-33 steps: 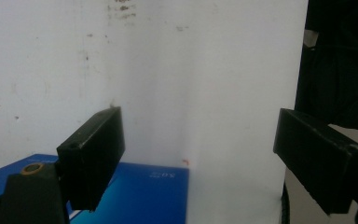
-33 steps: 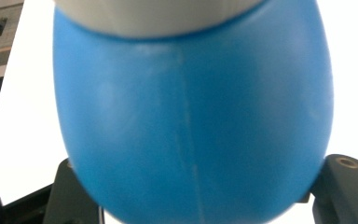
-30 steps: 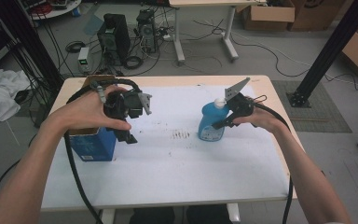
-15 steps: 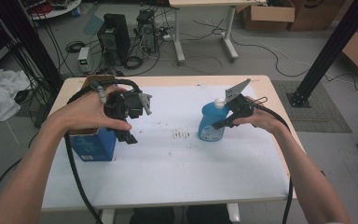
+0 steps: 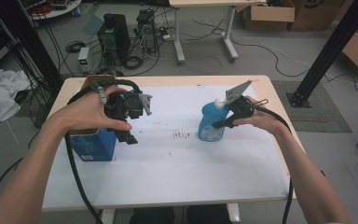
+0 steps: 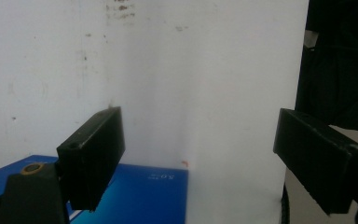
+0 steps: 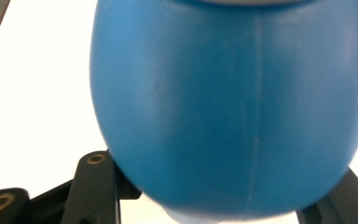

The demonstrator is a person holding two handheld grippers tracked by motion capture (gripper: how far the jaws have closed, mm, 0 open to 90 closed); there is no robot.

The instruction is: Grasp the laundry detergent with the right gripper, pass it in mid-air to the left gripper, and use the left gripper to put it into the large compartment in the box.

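From above, I see the bottle [image 5: 210, 122] standing upright on the white sheet [image 5: 177, 158] right of the middle, its white cap [image 5: 219, 101] up. My right gripper [image 5: 220, 124] comes at it from the right, and its jaws reach around the bottle's side at about mid-height. They have just been closing with the bottle between them, and I read them as clamped on it now. My left gripper [image 5: 129, 138] hangs well apart from the bottle, over the left part of the sheet, just beside the blue box [image 5: 93, 145] that stands near the table's [image 5: 279, 93] left edge.

Looking along the left gripper [image 6: 214, 158], I find its jaws wide apart with nothing between them but white sheet. A corner of the box [image 6: 144, 196] lies low in this view, under and just behind one jaw. Something dark sits at the right edge; I cannot tell what it is.

Along the right gripper [image 7: 223, 205], the bottle [image 7: 228, 102] sits right up against the camera, blue and rounded, deep between the jaws. One black jaw base shows on either side of its lower bulge, both hard against the plastic. White sheet shows to either side of the bottle.
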